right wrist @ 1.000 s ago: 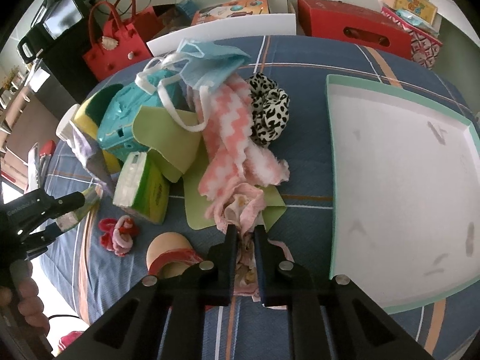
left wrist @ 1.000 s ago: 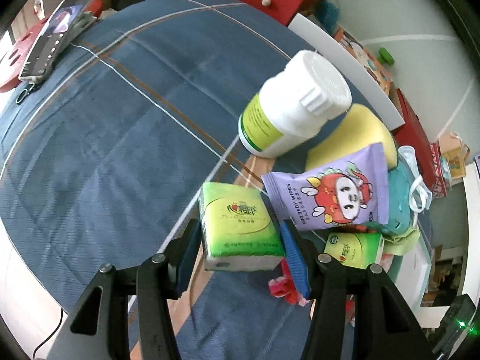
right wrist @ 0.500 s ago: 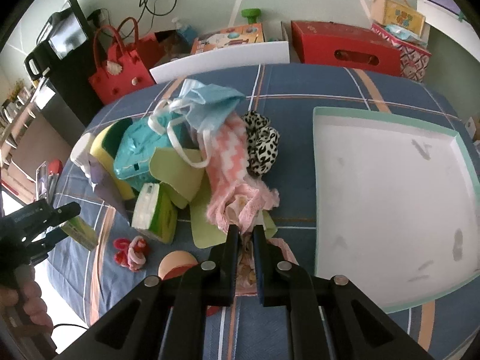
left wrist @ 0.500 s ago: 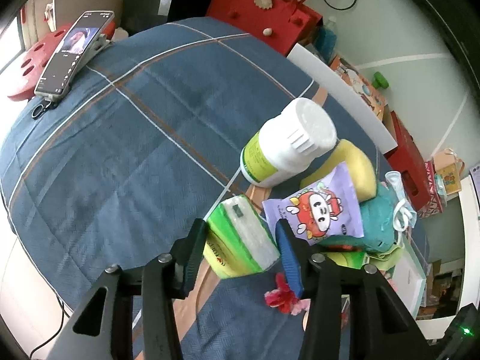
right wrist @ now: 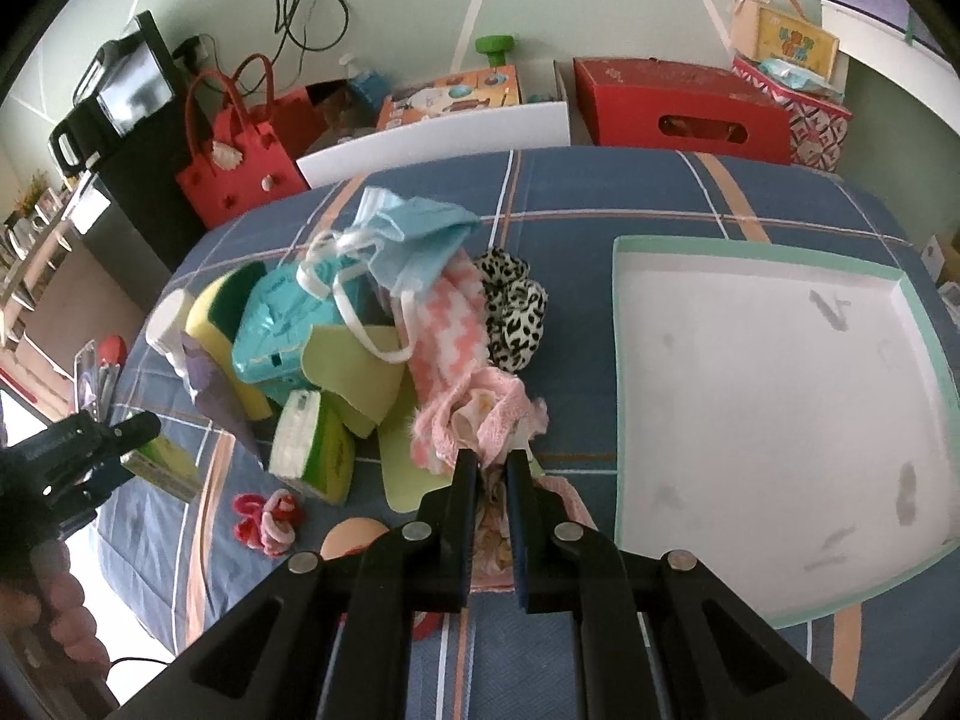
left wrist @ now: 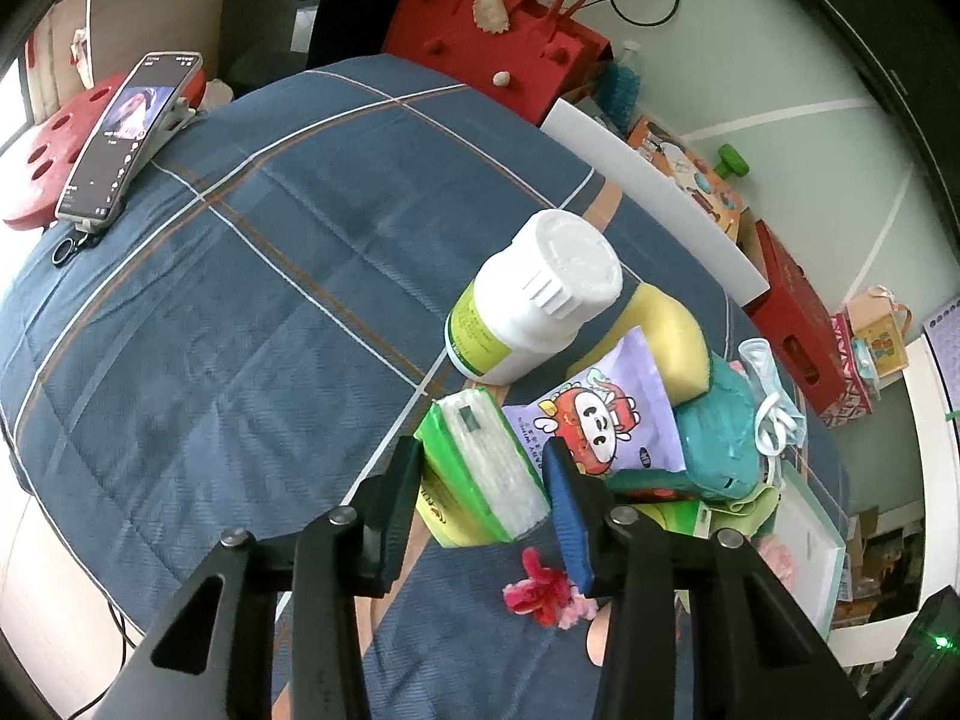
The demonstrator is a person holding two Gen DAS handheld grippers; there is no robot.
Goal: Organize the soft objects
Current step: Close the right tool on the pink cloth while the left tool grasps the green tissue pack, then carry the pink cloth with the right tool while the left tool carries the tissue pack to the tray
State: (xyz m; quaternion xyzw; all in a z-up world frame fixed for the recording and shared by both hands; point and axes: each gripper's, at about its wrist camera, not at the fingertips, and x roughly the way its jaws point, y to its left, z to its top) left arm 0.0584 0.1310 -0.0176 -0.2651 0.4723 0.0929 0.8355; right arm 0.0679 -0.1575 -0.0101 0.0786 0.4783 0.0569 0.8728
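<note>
Gripping a green tissue pack (left wrist: 480, 474) between their fingers, the left tongs (left wrist: 486, 480) hold it tilted above the blue plaid bench (left wrist: 228, 300), clear of the pile. From the right wrist view the same pack (right wrist: 162, 462) shows at the far left, clamped in the left tongs (right wrist: 129, 441).

The right tongs (right wrist: 493, 468) are clenched on a pink cloth (right wrist: 480, 420), their fingers nearly together with the fabric bunched between them and rising from the heap. A pink-and-white zigzag cloth (right wrist: 447, 324) runs back from it toward a leopard-print scrunchie (right wrist: 510, 312) just beside it.

Left of the cloths lie a second tissue pack (right wrist: 312, 450), a yellow-green sheet (right wrist: 354, 366), a teal wipes pack (right wrist: 276, 324) with a blue face mask (right wrist: 414, 240) draped over it, and a yellow sponge (right wrist: 210, 306). A red-and-pink hair tie (right wrist: 267, 519) sits on the bench near the second pack.

In the left wrist view, a white bottle (left wrist: 534, 300) stands tilted against the sponge (left wrist: 666, 330), with a purple wipes pouch (left wrist: 606, 420) just beyond the held pack.

A white tray (right wrist: 624, 360) with a mint rim rests on the bench to the right of the pile, apart from it.
</note>
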